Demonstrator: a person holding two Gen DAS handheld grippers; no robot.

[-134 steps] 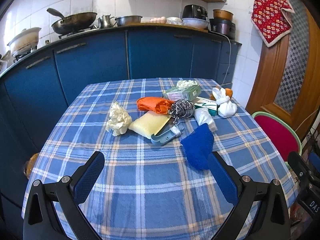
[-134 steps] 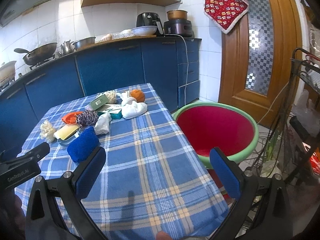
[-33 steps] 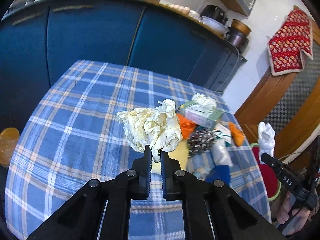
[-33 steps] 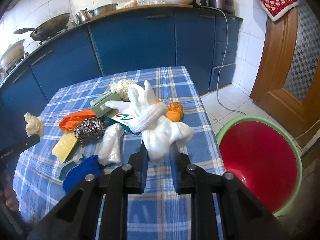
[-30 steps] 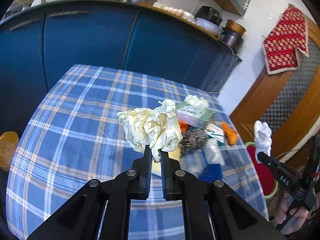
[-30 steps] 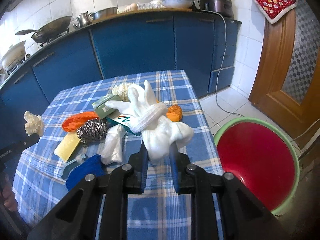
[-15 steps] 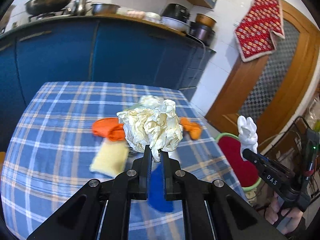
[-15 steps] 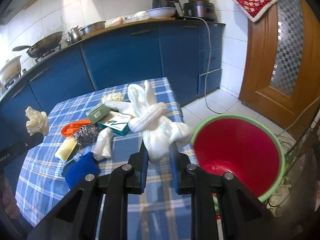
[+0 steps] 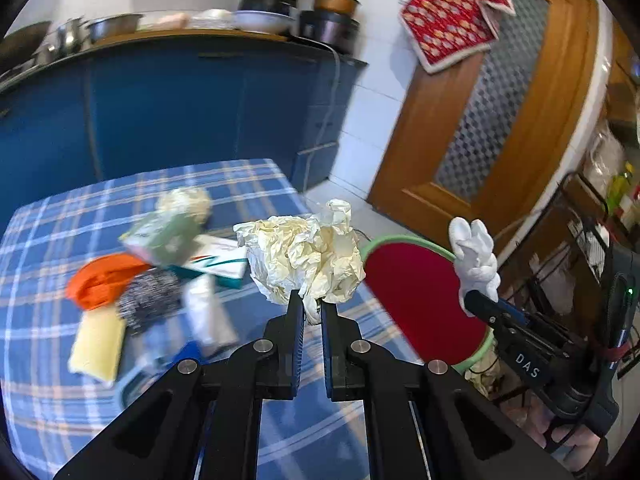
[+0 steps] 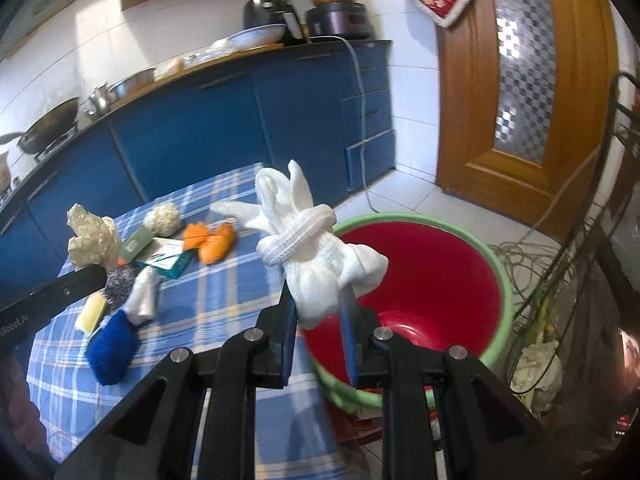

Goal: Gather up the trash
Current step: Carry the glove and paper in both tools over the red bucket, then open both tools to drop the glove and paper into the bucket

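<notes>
The left gripper (image 9: 311, 312) is held up in the air, and its two black fingers are squeezed close together. They pinch the bottom of a crumpled ball of cream paper (image 9: 304, 256), which sticks up above the fingertips. The right gripper (image 10: 318, 314) is also up in the air. Its fingers are a bit wider apart, because they squeeze the fat end of a white glove (image 10: 316, 248) tied in a knot. The glove's fingers point up. In the left camera view the right gripper shows far to the right, with a bit of the person's hand (image 9: 576, 438) around its handle.
</notes>
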